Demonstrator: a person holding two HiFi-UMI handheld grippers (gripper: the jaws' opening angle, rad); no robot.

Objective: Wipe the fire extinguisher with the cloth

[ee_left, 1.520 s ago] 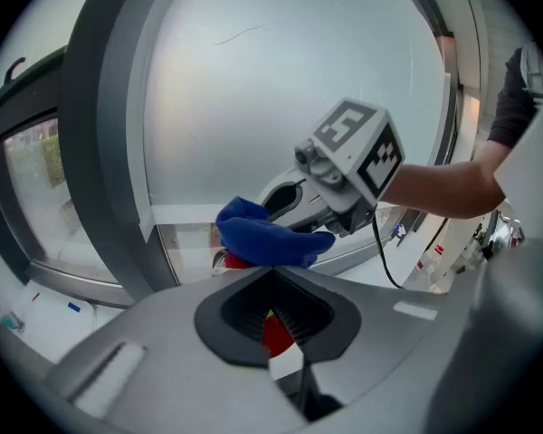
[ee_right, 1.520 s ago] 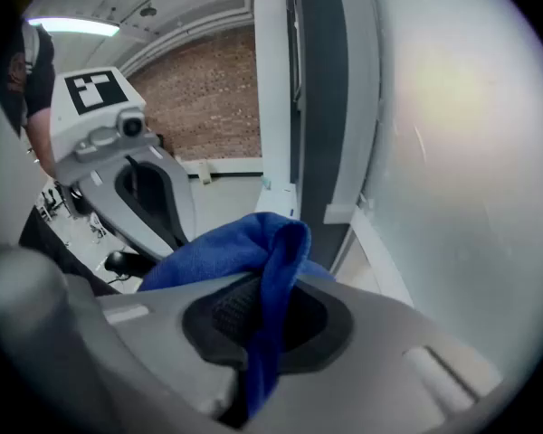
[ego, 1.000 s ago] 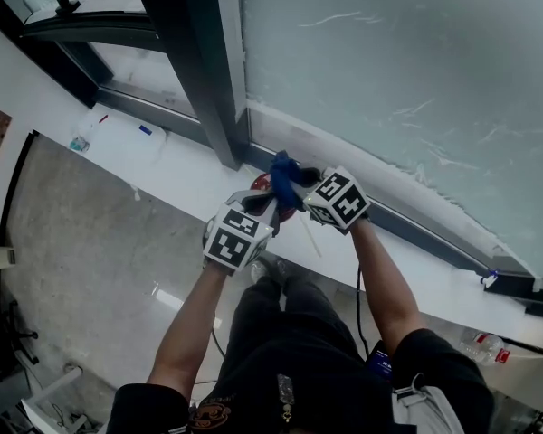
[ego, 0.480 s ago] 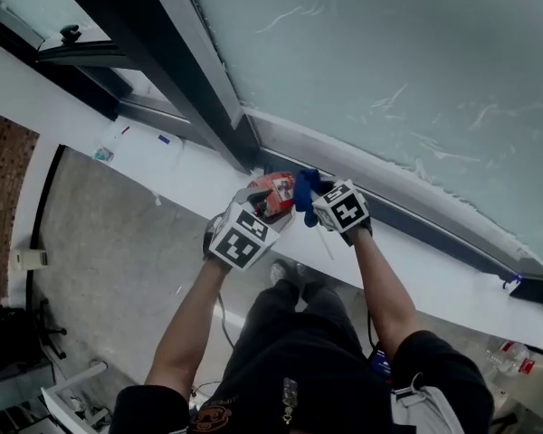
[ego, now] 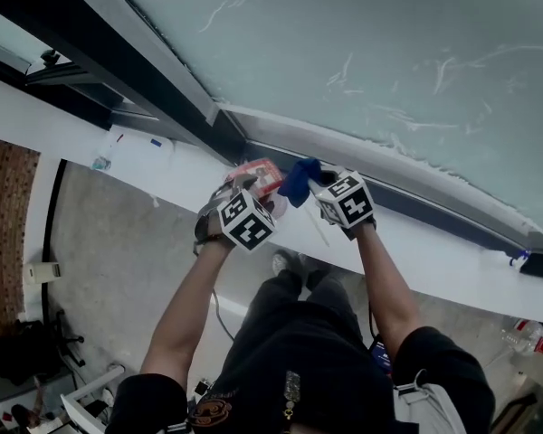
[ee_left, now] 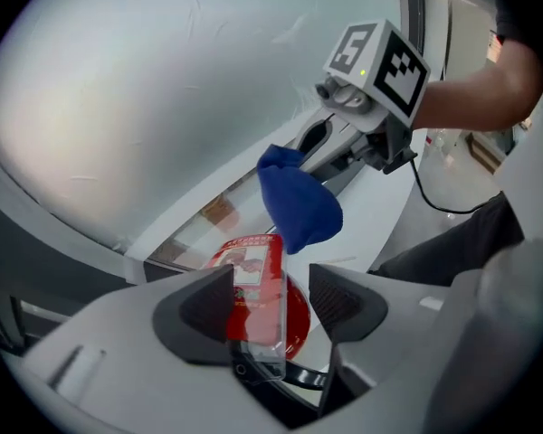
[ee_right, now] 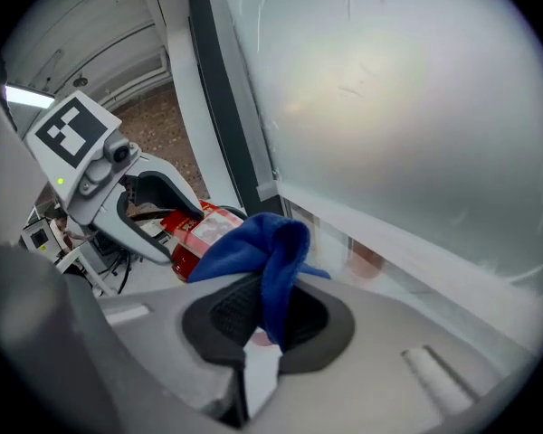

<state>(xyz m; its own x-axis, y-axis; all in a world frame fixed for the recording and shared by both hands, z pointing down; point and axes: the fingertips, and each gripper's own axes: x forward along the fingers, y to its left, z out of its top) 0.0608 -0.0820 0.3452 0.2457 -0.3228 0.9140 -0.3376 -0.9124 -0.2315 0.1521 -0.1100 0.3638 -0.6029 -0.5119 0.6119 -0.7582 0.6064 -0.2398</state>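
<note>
Down on the white painted window sill (ego: pixel 416 253), right under the frosted window glass (ego: pixel 389 52), sits a small red metal fire extinguisher with a glossy printed label (ee_left: pixel 252 274). Whether it lies flat or leans cannot be told. The left gripper (ee_left: pixel 273 304) straddles it. Its dark ribbed pads are opening, with the cylinder between them and not squeezed. The right gripper (ee_right: pixel 267 319) is clamped on a soft blue microfibre cloth (ee_right: pixel 253 242), which bunches and droops past the jaws, close over the extinguisher; contact is unclear.

To wipe well, the loose fold likely needs to be laid flat against the curved body and drawn along its length. The smooth round shell looks apt to roll, so bracing it with the left gripper seems wise. Light pressure should suit the slick label.
</note>
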